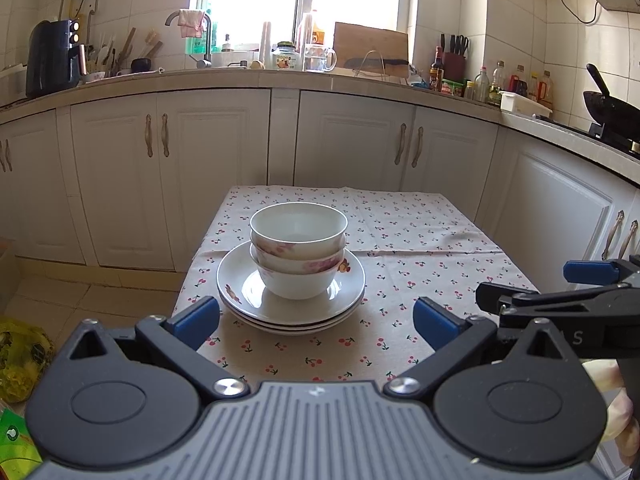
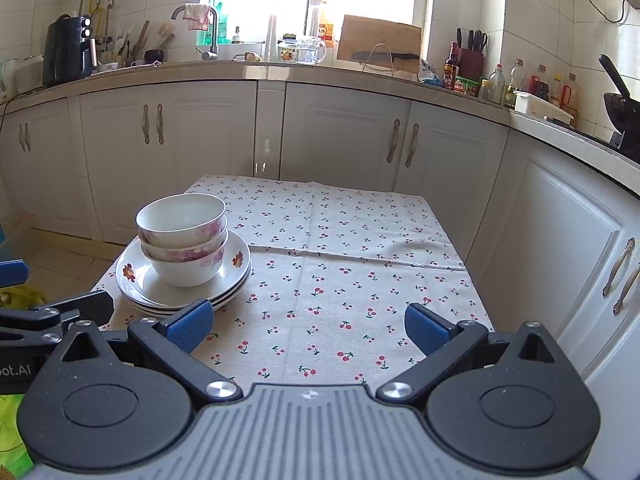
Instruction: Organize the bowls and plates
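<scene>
Three white bowls (image 1: 299,251) with pink flowers are nested on a stack of white plates (image 1: 240,296) on the cherry-print tablecloth (image 1: 420,276). My left gripper (image 1: 316,322) is open and empty, just short of the plates' near rim. In the right wrist view the bowls (image 2: 182,238) and plates (image 2: 138,284) stand at the left. My right gripper (image 2: 308,326) is open and empty over bare cloth (image 2: 340,264), to the right of the stack. The right gripper also shows in the left wrist view (image 1: 560,300) at the right edge.
The small table sits in a kitchen with white cabinets (image 1: 216,168) behind and to the right. The counter holds an air fryer (image 1: 52,58), bottles (image 1: 492,84) and a wok (image 1: 612,108). A yellow bag (image 1: 20,356) lies on the floor at the left.
</scene>
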`<state>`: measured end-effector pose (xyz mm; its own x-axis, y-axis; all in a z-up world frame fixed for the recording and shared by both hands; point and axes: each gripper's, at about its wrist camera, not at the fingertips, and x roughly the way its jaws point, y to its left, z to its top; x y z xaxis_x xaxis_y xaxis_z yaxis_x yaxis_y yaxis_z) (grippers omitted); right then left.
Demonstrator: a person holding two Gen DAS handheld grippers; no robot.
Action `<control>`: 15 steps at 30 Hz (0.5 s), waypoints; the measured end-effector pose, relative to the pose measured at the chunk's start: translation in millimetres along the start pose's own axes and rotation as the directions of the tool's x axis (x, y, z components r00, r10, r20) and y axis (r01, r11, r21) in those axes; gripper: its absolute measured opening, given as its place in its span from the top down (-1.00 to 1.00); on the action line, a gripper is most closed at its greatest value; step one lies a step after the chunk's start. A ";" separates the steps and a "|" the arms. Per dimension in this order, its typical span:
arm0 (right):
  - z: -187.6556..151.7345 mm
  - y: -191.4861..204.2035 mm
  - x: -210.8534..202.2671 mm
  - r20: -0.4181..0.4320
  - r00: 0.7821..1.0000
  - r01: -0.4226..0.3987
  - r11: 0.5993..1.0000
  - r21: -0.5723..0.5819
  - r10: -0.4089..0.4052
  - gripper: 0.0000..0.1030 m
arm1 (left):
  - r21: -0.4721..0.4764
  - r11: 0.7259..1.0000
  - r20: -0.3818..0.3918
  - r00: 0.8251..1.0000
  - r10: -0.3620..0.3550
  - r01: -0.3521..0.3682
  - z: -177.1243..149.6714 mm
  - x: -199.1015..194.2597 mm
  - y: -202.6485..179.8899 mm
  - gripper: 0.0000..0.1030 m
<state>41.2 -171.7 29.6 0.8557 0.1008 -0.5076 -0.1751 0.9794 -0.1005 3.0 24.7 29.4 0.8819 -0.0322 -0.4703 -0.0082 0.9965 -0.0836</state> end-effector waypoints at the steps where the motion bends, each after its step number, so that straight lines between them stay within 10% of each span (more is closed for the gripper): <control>1: -0.1 0.0 -0.1 0.001 1.000 0.001 1.000 0.000 -0.001 -1.00 | 0.000 1.000 0.000 1.000 0.000 0.000 -0.1 0.0 0.0 -0.99; 15: 0.1 -0.4 -0.5 0.001 1.000 0.007 1.000 0.004 -0.007 -1.00 | 0.002 1.000 0.003 1.000 0.002 -0.002 0.1 -0.5 -1.2 -0.99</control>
<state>40.9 -172.1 30.0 0.8573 0.0940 -0.5061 -0.1671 0.9807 -0.1010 2.6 23.5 29.8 0.8832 -0.0302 -0.4680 -0.0086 0.9967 -0.0806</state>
